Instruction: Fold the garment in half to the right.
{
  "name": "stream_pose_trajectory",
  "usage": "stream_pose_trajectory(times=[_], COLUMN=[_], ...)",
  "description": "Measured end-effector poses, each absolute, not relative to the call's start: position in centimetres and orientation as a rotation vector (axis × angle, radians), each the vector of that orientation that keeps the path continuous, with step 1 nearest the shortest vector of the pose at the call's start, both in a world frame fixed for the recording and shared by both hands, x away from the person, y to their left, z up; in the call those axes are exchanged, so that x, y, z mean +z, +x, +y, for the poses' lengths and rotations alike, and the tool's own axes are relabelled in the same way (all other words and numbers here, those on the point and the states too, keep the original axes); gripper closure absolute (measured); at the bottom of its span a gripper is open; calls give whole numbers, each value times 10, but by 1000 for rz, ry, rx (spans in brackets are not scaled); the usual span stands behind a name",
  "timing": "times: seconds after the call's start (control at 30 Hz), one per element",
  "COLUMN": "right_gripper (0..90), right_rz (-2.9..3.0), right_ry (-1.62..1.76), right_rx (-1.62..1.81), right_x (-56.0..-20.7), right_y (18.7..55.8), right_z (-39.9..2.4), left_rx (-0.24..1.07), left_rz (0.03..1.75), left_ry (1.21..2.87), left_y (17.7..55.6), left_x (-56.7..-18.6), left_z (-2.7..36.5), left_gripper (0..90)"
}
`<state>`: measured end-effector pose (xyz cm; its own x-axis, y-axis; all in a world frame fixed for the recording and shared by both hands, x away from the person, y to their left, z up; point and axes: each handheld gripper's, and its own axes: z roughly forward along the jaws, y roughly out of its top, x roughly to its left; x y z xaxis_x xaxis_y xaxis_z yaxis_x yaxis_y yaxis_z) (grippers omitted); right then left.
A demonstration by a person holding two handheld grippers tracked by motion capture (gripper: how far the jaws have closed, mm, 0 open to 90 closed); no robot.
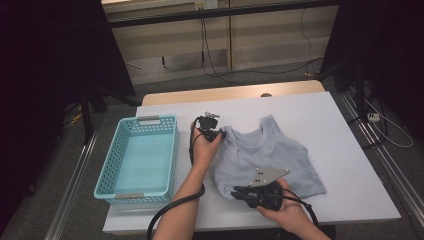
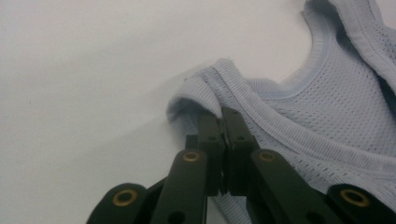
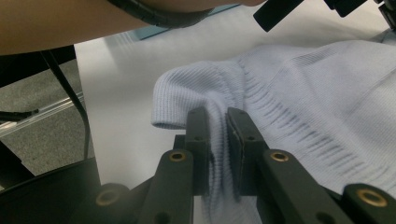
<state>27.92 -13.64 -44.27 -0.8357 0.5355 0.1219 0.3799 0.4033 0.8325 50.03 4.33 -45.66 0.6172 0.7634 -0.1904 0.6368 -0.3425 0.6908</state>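
Note:
A pale blue knitted tank top [image 1: 270, 155] lies flat on the white table [image 1: 320, 110], neck toward the far side. My left gripper [image 1: 221, 134] is at its left shoulder strap. In the left gripper view the jaws meet on a pinched fold of the ribbed strap edge [image 2: 205, 91], so the left gripper [image 2: 222, 112] is shut on it. My right gripper [image 1: 235, 192] is at the near left corner of the hem. There the right gripper [image 3: 217, 114] is shut on a bunched fold of the ribbed hem [image 3: 187, 93].
A turquoise plastic basket [image 1: 172, 150] stands left of the top, close to my left forearm [image 1: 192, 180]. The table's near edge [image 1: 250, 225] runs just below my right hand. Dark stands and cables surround the table on the floor.

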Motion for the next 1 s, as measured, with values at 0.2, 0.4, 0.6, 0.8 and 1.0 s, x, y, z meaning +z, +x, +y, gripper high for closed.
stream_pose_trajectory(times=[0.2, 0.4, 0.6, 0.8, 1.0], right_gripper=[804, 804, 804, 804, 803], right_rz=[2492, 2500, 2503, 2506, 2504], right_ry=[812, 803, 805, 805, 805], right_rx=[1409, 1402, 1400, 1398, 1397], right_x=[-443, -442, -443, -444, -444], right_y=[279, 278, 278, 279, 279], right_z=[-137, -136, -136, -136, -135], left_rx=[232, 233, 286, 317, 364], left_rz=[1100, 1096, 1116, 1128, 1131], left_ry=[2069, 2072, 2062, 2080, 2082], left_y=[506, 511, 513, 516, 512], left_x=[-451, -450, -456, -460, -461], left_z=[51, 54, 51, 51, 40], left_gripper=[887, 886, 702, 512, 534])
